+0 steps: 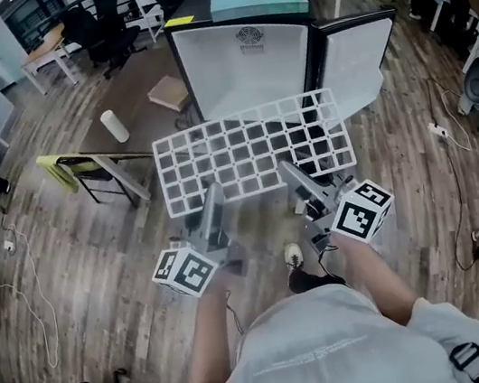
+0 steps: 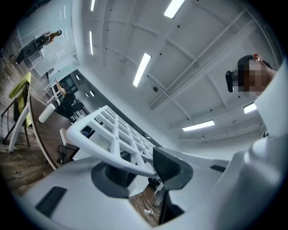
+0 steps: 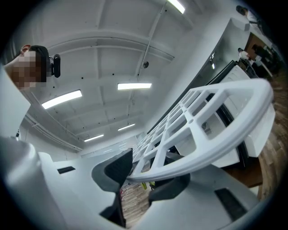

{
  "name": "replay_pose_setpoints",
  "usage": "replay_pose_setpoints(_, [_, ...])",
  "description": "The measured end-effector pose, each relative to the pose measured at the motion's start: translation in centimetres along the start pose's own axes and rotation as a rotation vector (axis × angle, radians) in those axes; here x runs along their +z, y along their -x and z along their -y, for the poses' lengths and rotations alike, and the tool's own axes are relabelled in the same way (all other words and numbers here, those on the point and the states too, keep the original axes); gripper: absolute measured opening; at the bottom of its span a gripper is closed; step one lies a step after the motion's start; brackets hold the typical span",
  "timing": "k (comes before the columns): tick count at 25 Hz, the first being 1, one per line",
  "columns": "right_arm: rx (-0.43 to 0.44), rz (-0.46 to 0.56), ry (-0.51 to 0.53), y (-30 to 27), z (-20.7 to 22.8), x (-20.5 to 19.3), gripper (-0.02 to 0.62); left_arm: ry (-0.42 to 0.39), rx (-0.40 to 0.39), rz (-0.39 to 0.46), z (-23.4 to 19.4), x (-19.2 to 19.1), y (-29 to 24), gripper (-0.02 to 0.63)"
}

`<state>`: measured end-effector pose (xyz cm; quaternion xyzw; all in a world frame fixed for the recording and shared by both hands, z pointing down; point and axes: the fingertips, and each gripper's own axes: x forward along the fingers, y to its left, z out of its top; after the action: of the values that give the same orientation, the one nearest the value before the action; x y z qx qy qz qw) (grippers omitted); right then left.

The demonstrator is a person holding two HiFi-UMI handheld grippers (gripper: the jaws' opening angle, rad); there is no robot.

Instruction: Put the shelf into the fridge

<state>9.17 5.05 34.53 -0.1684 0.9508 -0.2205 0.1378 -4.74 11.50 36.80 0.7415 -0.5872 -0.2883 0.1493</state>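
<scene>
A white grid shelf (image 1: 254, 154) hangs level over the wooden floor, just in front of a small black fridge (image 1: 235, 12). The fridge door (image 1: 357, 64) is swung open to the right. My left gripper (image 1: 211, 195) is shut on the shelf's near rim at its left part. My right gripper (image 1: 291, 172) is shut on the same rim further right. In the left gripper view the rim (image 2: 108, 150) lies across the jaws of the left gripper (image 2: 139, 168). In the right gripper view the shelf (image 3: 211, 130) runs between the pads of the right gripper (image 3: 146, 177).
A chair frame with a yellow cloth (image 1: 79, 168) stands to the left, with a white cylinder (image 1: 114, 125) and a cardboard box (image 1: 169, 91) beyond it. Cables (image 1: 29, 296) lie on the floor. Desks and office chairs (image 1: 100, 27) fill the back. My shoe (image 1: 294, 257) is below the shelf.
</scene>
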Motion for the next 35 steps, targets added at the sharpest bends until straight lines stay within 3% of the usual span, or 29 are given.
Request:
replay_pose_setpoints(9, [0.033, -0.036, -0.046, -9.0, 11.4, 4.4, 0.133, -0.003, 0.076, 0.013, -6.0, 0.7, -12.8, 0.140])
replay_pose_setpoints(19, [0.018, -0.098, -0.118, -15.0, 19.1, 3.5, 0.133, 0.025, 0.165, -0.038, -12.4, -0.3, -19.2, 0.141])
replay_pose_setpoints(26, [-0.083, -0.104, -0.184, -17.2, 21.6, 2.1, 0.133, 0.059, 0.130, -0.127, -16.0, -0.6, -21.6, 0.141])
replay_pose_setpoints(35, [-0.271, -0.028, -0.185, -18.5, 23.5, 0.8, 0.133, 0.127, -0.005, -0.272, -19.8, -1.4, -25.0, 0.143])
